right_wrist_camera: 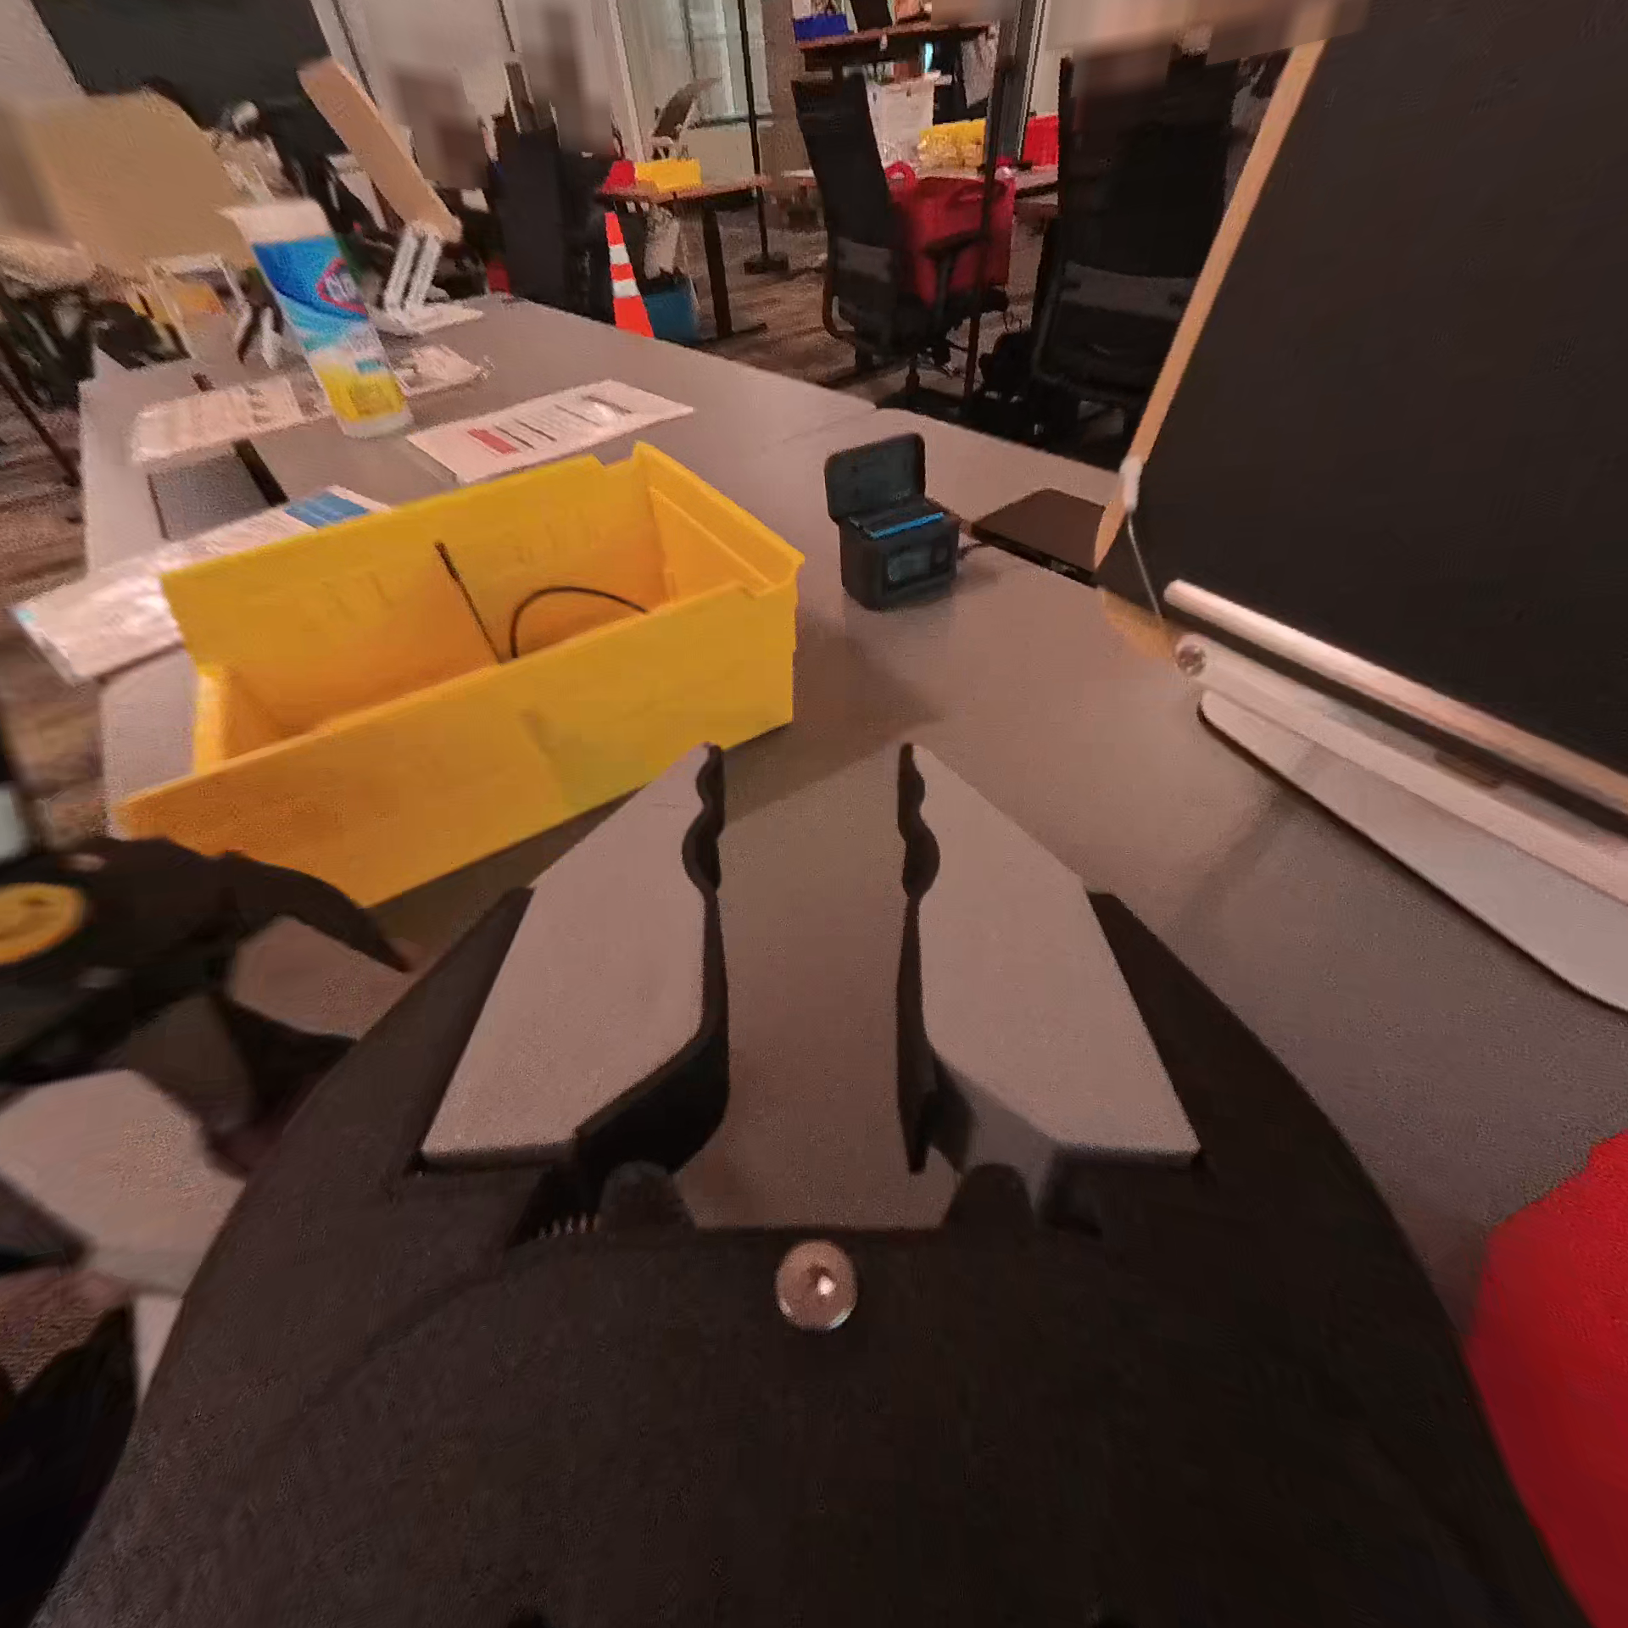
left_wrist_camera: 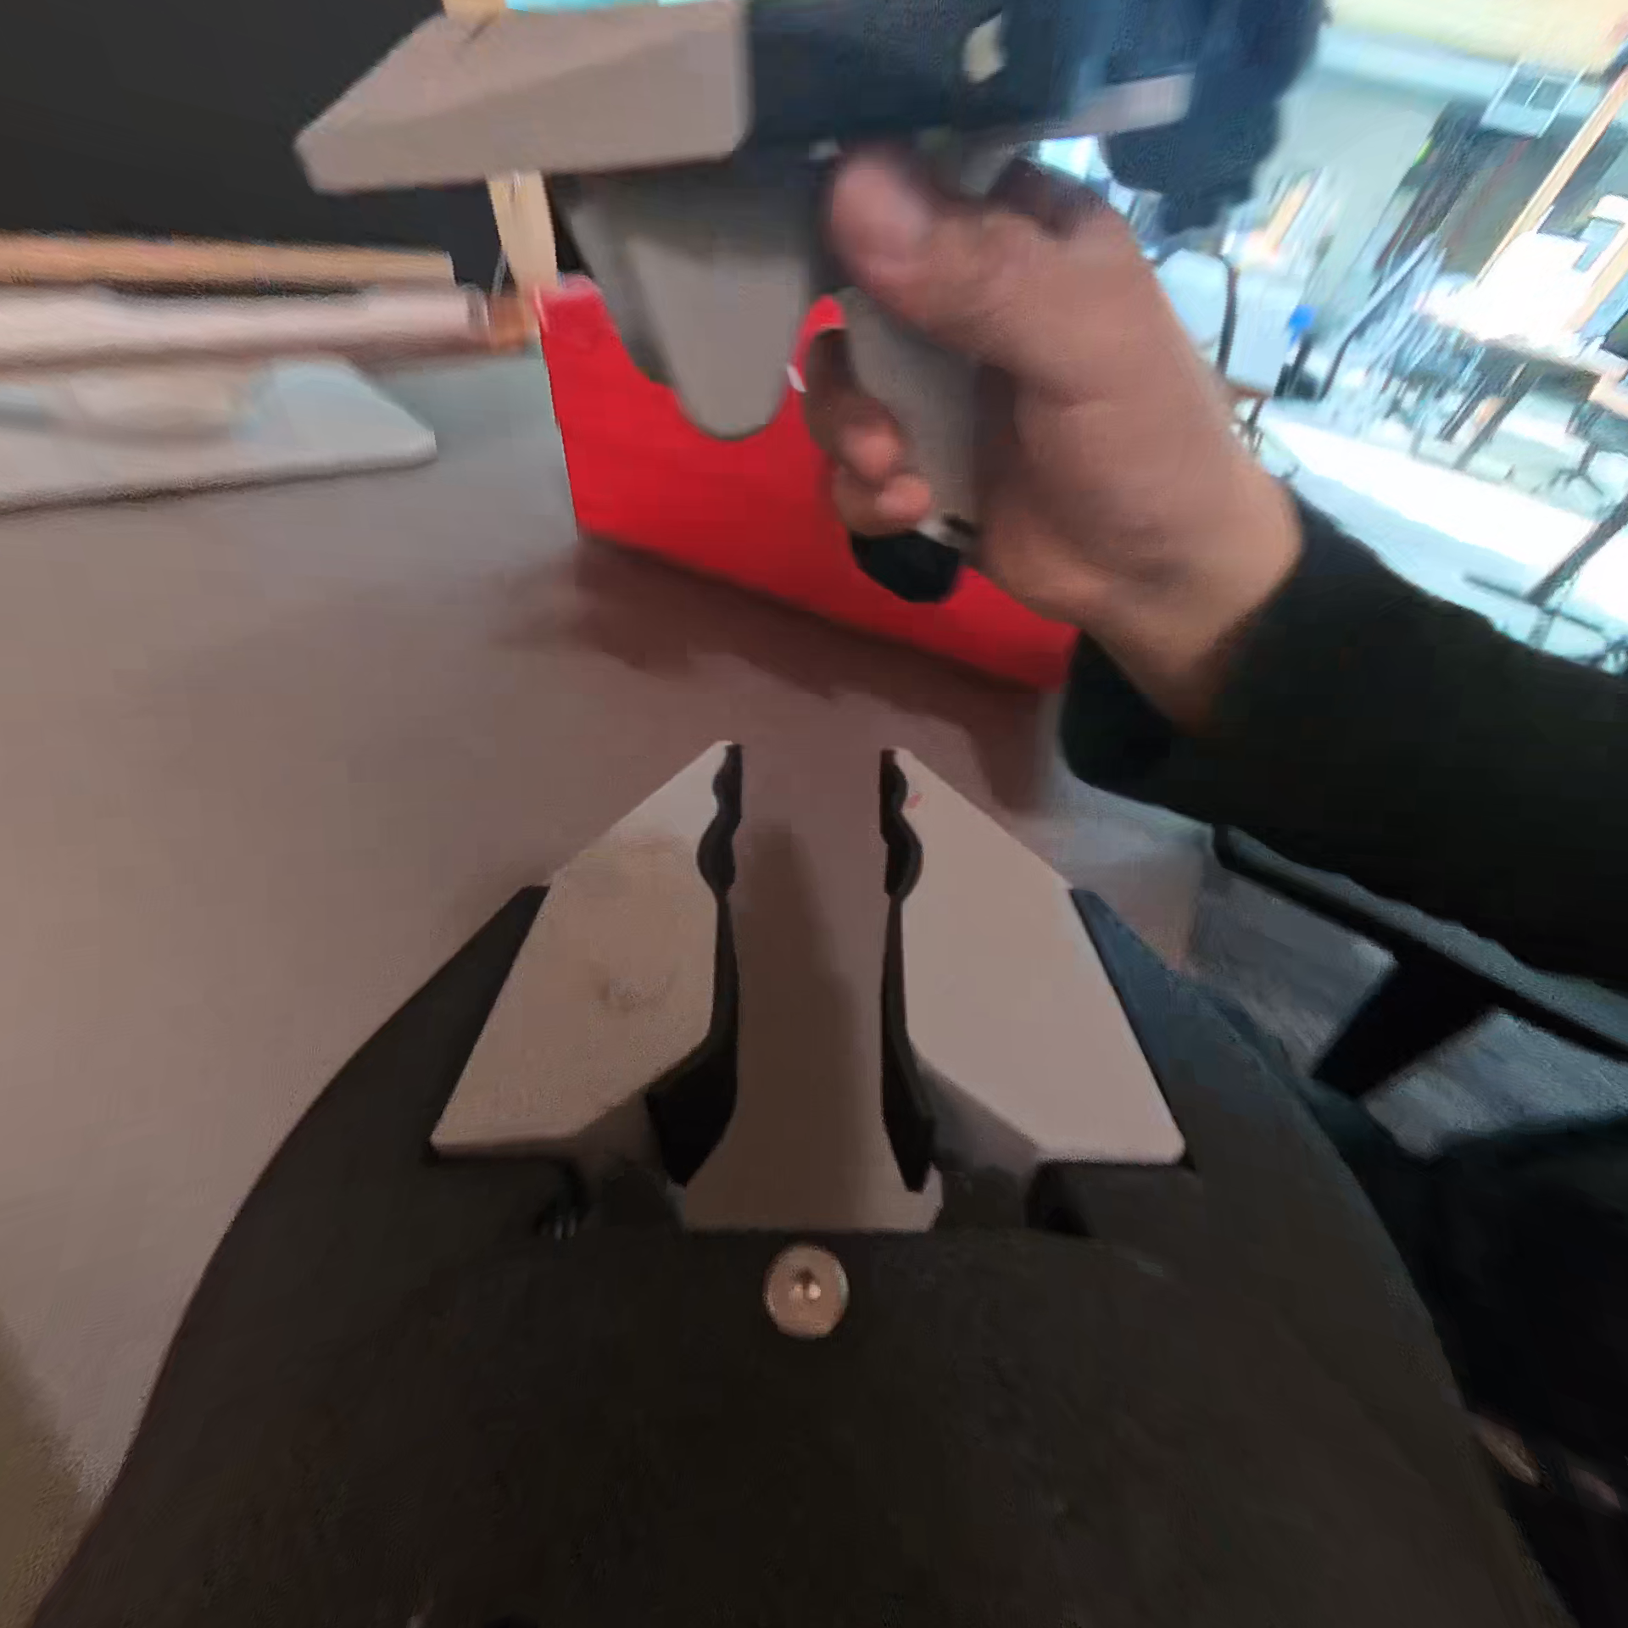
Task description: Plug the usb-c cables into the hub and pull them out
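My left gripper [left_wrist_camera: 810, 758] is open and empty, held above the grey table [left_wrist_camera: 264, 705]. Ahead of it a hand [left_wrist_camera: 1057, 423] holds my right gripper by its handle, and one of that gripper's grey fingers [left_wrist_camera: 529, 97] shows at the top. My right gripper [right_wrist_camera: 810, 758] is open and empty above the table. A thin black cable [right_wrist_camera: 573, 608] lies coiled in a yellow bin [right_wrist_camera: 493, 758] ahead and to its left. A dark flat device [right_wrist_camera: 1031, 520] lies farther off to the right; I cannot tell whether it is the hub.
A red bin [left_wrist_camera: 793, 529] stands behind the hand and shows at the lower right of the right wrist view [right_wrist_camera: 1550, 1365]. A small open black case [right_wrist_camera: 894, 537], a black board on a stand [right_wrist_camera: 1427, 396], a wipes canister [right_wrist_camera: 330, 326] and papers [right_wrist_camera: 546, 427] are on the table. The left gripper's tips are roughly 12 centimetres from the right gripper's.
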Demonstrator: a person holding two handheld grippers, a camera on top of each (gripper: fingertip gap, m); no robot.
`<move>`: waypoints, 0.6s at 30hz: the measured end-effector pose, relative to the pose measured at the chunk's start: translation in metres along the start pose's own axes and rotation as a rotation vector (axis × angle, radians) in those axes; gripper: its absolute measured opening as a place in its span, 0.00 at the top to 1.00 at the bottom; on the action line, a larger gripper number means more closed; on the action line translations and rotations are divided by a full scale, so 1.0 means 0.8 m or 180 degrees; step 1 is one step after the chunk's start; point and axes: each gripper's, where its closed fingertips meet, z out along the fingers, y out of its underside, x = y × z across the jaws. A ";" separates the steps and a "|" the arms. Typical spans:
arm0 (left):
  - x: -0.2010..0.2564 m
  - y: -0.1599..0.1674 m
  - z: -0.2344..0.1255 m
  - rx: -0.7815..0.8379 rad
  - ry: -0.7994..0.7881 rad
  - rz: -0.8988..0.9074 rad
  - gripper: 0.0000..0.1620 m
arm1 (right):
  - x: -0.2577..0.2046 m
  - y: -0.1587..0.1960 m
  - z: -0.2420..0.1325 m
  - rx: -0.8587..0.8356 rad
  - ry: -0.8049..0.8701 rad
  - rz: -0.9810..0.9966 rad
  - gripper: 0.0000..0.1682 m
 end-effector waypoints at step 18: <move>-0.316 -0.053 -0.198 -0.1868 -0.1780 -0.1101 0.71 | 0.007 0.076 0.036 -0.0419 -0.0100 -0.0041 0.75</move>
